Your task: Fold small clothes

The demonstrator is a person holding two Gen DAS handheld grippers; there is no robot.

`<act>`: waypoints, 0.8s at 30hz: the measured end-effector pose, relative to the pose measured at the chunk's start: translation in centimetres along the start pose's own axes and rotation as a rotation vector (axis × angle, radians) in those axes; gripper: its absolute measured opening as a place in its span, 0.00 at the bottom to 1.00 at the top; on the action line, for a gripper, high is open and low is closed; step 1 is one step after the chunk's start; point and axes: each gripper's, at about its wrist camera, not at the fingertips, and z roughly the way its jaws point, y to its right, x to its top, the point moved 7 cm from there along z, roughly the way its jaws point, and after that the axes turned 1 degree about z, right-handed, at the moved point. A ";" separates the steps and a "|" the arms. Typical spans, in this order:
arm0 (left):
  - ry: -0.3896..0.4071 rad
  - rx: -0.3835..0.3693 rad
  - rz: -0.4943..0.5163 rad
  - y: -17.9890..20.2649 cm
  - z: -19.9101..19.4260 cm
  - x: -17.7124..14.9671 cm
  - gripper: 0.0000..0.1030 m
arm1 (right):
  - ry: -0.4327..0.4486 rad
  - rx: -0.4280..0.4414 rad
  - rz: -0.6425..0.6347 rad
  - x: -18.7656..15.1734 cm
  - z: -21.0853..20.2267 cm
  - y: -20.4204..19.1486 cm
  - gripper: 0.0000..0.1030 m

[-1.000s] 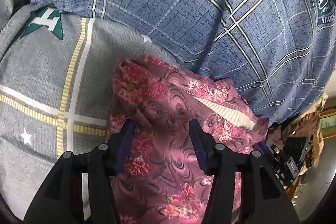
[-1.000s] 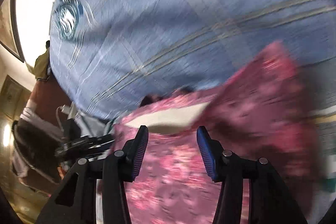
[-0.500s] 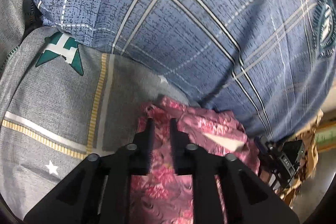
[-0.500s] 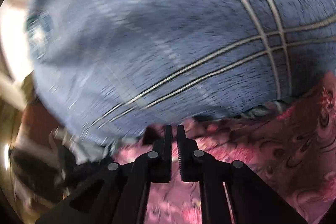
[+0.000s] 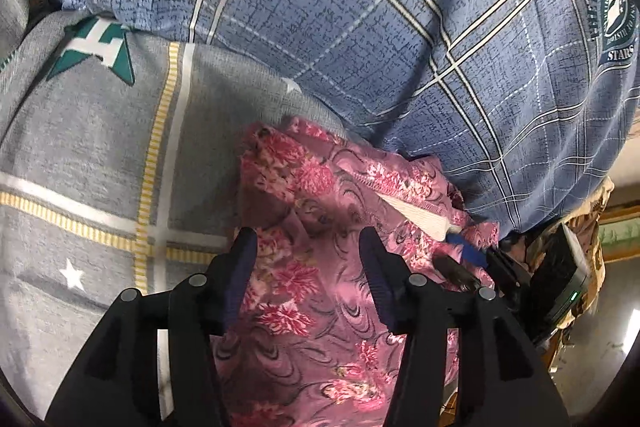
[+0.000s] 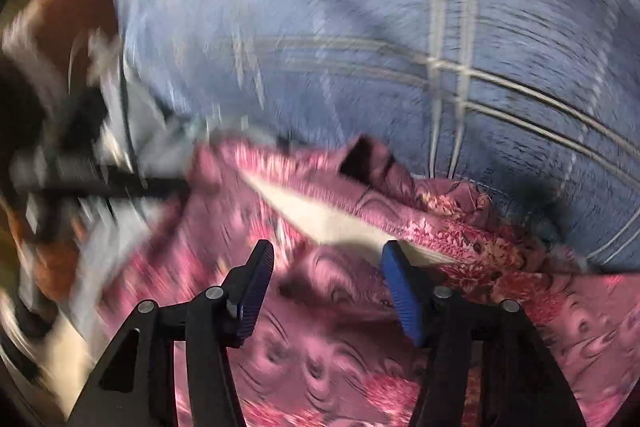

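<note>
Left wrist view shows the pink flowered garment [image 5: 320,267] lying on the grey bedsheet [image 5: 80,147], just below the blue pillow [image 5: 360,27]. The left gripper [image 5: 308,267] has just opened, letting go to re-grab. The right gripper [image 6: 326,287] looks spread too, holding nothing.

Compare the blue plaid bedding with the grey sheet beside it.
The blue plaid bedding bulges up in a heap; the grey sheet lies flat. The blue bedding has thin white lines and a round green badge; the grey sheet has yellow-and-white bands, a green star and small white stars. Both touch the pink floral garment.
</note>
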 end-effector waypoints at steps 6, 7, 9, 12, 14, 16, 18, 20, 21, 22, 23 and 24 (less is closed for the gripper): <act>0.021 -0.022 -0.035 -0.5 -0.3 1.3 0.52 | 0.044 -0.155 -0.156 0.9 -1.3 -1.3 0.04; 0.026 -0.025 -0.037 -0.4 -0.2 1.4 0.52 | 0.078 -0.162 -0.140 1.7 -1.8 -1.0 0.04; 0.035 -0.026 -0.038 -0.3 0.0 1.5 0.55 | 0.146 -0.145 -0.067 3.2 -2.8 -0.1 0.04; 0.034 -0.015 -0.061 -0.5 1.0 1.6 0.57 | 0.155 -0.120 0.033 4.3 -1.2 1.0 0.04; 0.027 0.001 -0.071 -0.5 1.7 1.5 0.57 | 0.096 -0.154 0.064 3.7 0.9 2.0 0.04; 0.031 -0.008 -0.070 -0.3 1.5 1.3 0.57 | 0.066 -0.171 0.080 2.8 1.7 2.1 0.05; 0.044 -0.012 -0.067 -0.3 0.7 1.3 0.57 | 0.099 -0.152 0.113 1.9 0.3 2.1 0.14; 0.050 -0.019 -0.071 -0.4 -0.1 1.0 0.58 | 0.155 -0.070 0.183 0.6 -3.1 2.9 0.18; 0.046 -0.024 -0.068 -0.3 -0.1 0.8 0.60 | 0.180 -0.061 0.215 -0.2 -4.8 3.8 0.26; 0.040 -0.024 -0.057 -0.3 -0.1 0.5 0.61 | 0.206 -0.067 0.244 -1.1 -6.6 4.9 0.29; 0.033 -0.006 -0.038 -0.2 0.1 0.1 0.61 | 0.231 -0.088 0.278 -1.9 -8.2 6.5 0.36; 0.029 0.012 -0.029 -0.2 0.3 -0.2 0.61 | 0.251 -0.130 0.331 -3.3 -10.0 8.9 0.41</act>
